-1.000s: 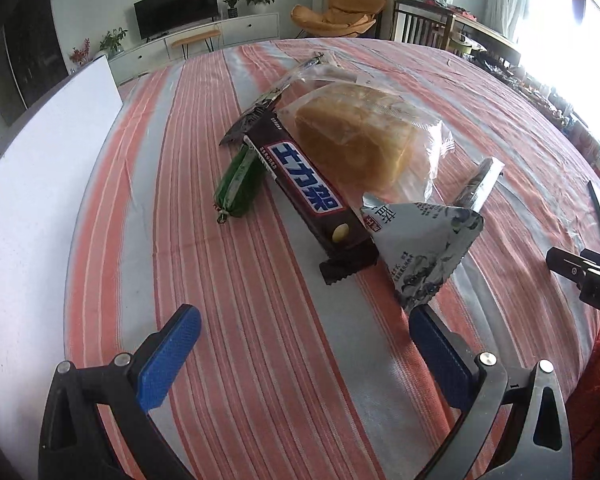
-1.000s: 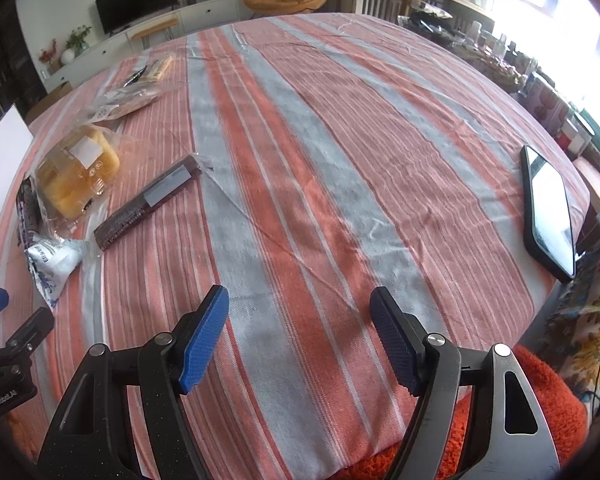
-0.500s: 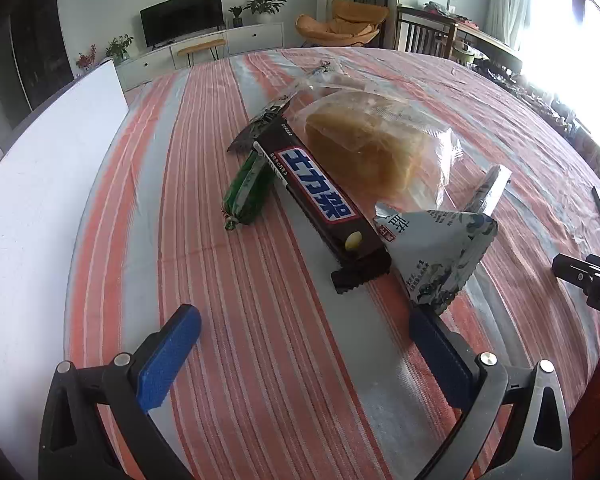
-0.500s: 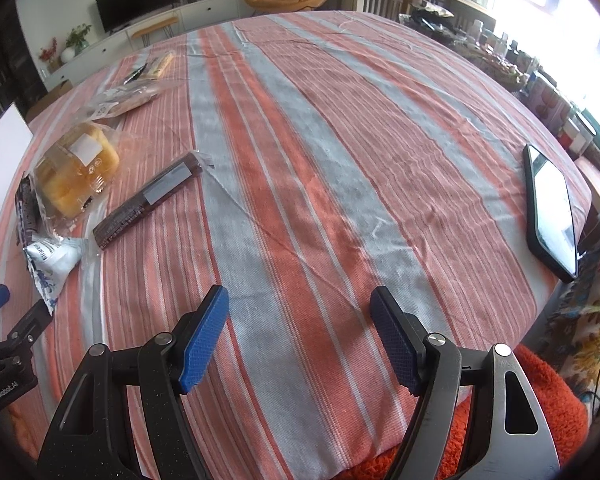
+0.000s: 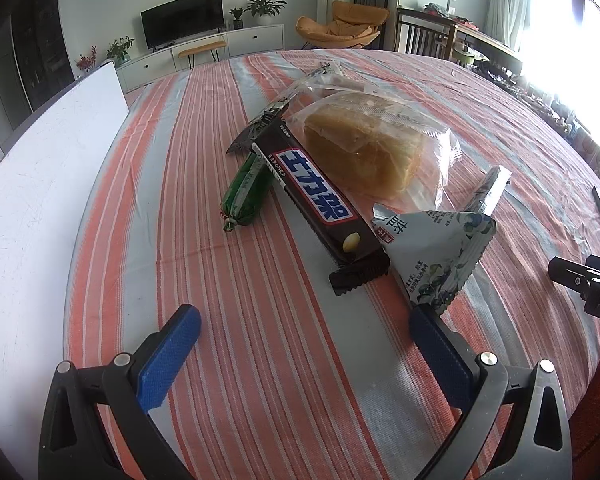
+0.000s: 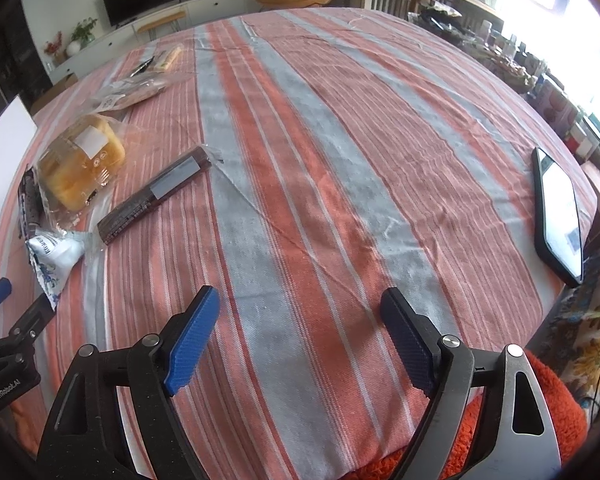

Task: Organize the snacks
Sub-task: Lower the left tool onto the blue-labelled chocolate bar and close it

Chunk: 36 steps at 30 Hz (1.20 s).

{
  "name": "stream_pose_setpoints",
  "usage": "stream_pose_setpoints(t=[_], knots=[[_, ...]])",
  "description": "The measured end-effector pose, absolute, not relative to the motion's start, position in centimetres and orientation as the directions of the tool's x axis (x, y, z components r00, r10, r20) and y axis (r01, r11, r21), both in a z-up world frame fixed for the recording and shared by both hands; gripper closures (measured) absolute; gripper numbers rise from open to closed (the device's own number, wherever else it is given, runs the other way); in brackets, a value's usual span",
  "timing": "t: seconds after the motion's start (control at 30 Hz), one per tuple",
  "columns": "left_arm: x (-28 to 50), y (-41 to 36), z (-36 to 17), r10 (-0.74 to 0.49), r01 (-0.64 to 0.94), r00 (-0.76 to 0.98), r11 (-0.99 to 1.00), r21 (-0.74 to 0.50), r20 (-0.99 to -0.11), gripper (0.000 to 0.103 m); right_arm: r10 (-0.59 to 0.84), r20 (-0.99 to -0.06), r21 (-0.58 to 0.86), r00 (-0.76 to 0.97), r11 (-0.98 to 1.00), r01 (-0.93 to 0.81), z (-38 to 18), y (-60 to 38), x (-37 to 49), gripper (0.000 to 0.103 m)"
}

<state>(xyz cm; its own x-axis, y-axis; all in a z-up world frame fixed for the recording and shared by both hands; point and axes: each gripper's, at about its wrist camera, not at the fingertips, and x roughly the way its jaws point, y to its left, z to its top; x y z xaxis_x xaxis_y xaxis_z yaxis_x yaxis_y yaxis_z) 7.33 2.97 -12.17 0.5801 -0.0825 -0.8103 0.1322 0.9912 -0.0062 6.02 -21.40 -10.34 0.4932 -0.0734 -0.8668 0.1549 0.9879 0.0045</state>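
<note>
Both jaws are held apart, empty. The dark brown chocolate bar wrapper (image 5: 316,196) lies against the clear-bagged yellow cake (image 5: 364,156), on the green sausage stick (image 5: 246,188). Neighbours could be dragged if it is gripped carelessly.

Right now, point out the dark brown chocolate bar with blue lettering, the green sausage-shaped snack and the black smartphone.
dark brown chocolate bar (image 5: 315,196), left wrist view, on its blue lettering.
green sausage-shaped snack (image 5: 246,191), left wrist view, mid-wrapper.
black smartphone (image 6: 560,208), right wrist view, on its screen.
</note>
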Motion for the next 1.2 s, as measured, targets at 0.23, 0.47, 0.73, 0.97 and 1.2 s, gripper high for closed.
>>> stream_pose_setpoints(t=[0.23,0.47,0.73,0.97,1.2], knots=[[7.33,2.96,-12.19,-0.083,0.132,0.581,0.991,-0.006,-0.81,0.0,-0.065,-0.872,0.007,0.485,0.989,0.146,-10.49,-21.08,6.32,0.012],[7.34,2.95,-12.2,-0.083,0.132,0.581,0.991,-0.006,-0.81,0.0,-0.059,-0.875,0.01,0.48,0.99,0.139,-10.51,-21.11,6.37,0.01],[7.34,2.94,-12.21,-0.082,0.131,0.582,0.991,-0.007,-0.809,0.0,-0.056,-0.876,0.011,0.479,0.991,0.136,-10.51,-21.08,6.45,0.01],[7.33,2.95,-12.23,-0.082,0.131,0.582,0.991,-0.007,-0.809,0.0,-0.052,-0.876,0.013,0.479,0.991,0.132,-10.54,-21.13,6.49,0.01],[7.25,2.98,-12.15,-0.094,0.144,0.572,0.99,-0.013,-0.815,0.0,-0.051,-0.875,0.015,0.481,0.991,0.133,-10.51,-21.11,6.46,0.01]])
